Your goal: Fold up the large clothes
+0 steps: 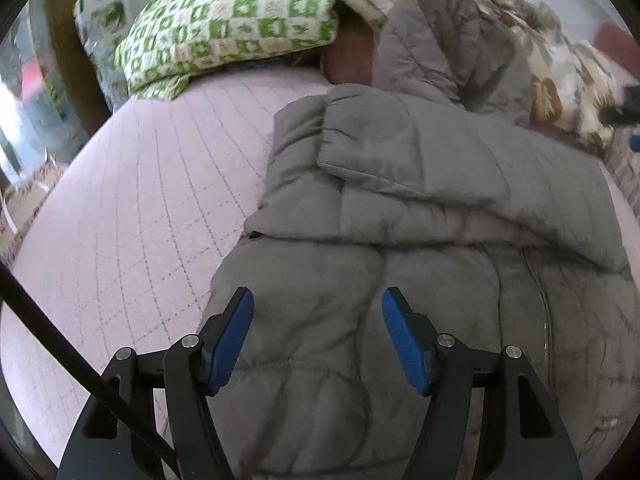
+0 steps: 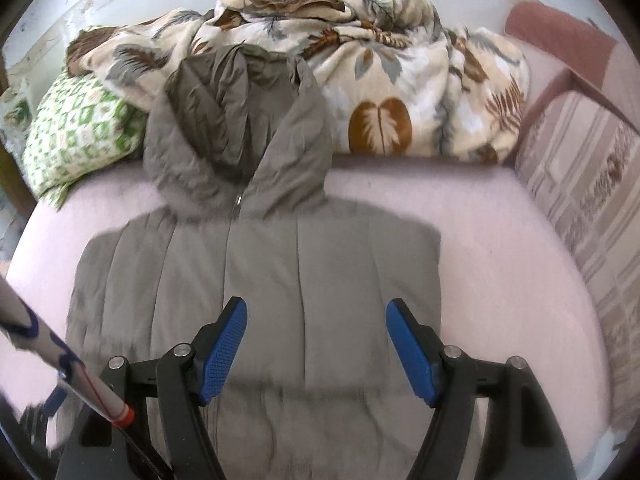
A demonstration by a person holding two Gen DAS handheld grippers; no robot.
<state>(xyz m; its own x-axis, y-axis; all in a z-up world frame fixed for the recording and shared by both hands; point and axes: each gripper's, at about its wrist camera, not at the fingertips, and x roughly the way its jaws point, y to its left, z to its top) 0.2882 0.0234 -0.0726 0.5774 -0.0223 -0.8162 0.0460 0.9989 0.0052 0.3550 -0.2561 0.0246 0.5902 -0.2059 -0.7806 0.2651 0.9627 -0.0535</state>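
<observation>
A grey padded hooded jacket (image 2: 264, 264) lies front up on the pink quilted bed (image 2: 500, 240), its hood (image 2: 236, 128) toward the far side. In the left wrist view the jacket (image 1: 400, 240) has a sleeve (image 1: 400, 152) folded across its body. My left gripper (image 1: 318, 300) is open and empty, just above the jacket's near left part. My right gripper (image 2: 316, 308) is open and empty, above the jacket's lower middle. Part of the left gripper's side shows at the lower left of the right wrist view.
A green and white patterned pillow (image 1: 224, 28) lies at the far left of the bed (image 1: 140, 200). A cream leaf-print blanket (image 2: 380, 80) is bunched along the far wall. A striped cushion (image 2: 580, 200) stands at the right edge.
</observation>
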